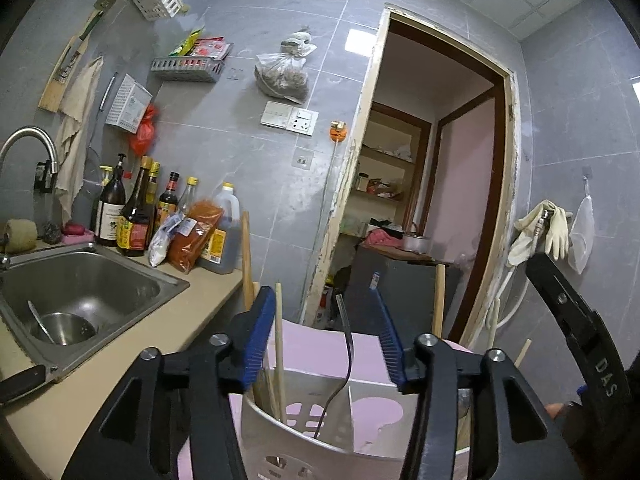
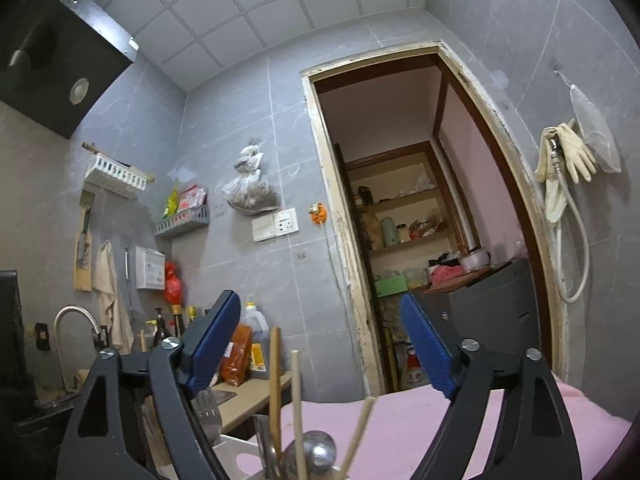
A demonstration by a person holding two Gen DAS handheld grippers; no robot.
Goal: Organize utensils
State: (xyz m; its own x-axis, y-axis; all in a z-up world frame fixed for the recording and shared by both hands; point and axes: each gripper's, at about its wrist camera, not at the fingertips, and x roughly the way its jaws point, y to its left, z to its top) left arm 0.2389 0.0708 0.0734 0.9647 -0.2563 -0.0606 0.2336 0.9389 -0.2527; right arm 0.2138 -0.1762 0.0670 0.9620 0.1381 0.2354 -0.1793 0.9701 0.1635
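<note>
Both my tools stand over the white utensil holder (image 1: 320,436), which sits on a pink surface at the table's (image 1: 120,368) end, at 6 o'clock in the left wrist view. My left tool (image 1: 326,340) is spread partway, its blue pads clear of everything; a metal utensil's handle (image 1: 347,344) rises between them untouched, and a wooden chopstick (image 1: 279,332) stands just beside the left pad. My right tool (image 2: 326,344) is spread wide and grips nothing. In its view, more chopsticks (image 2: 296,400) and a round steel ladle bowl (image 2: 316,454) poke up from the holder at 6 o'clock, with a slotted spatula (image 2: 208,408) at 7 o'clock behind the left finger. I judge most of the sorting done: several utensils already stand upright in the compartments and neither tool carries one. What seems left is in the sink (image 1: 80,280) at 9 o'clock of the left view, where a spoon lies in a steel bowl (image 1: 64,326). Whether other loose pieces wait elsewhere on the table I cannot tell.
</note>
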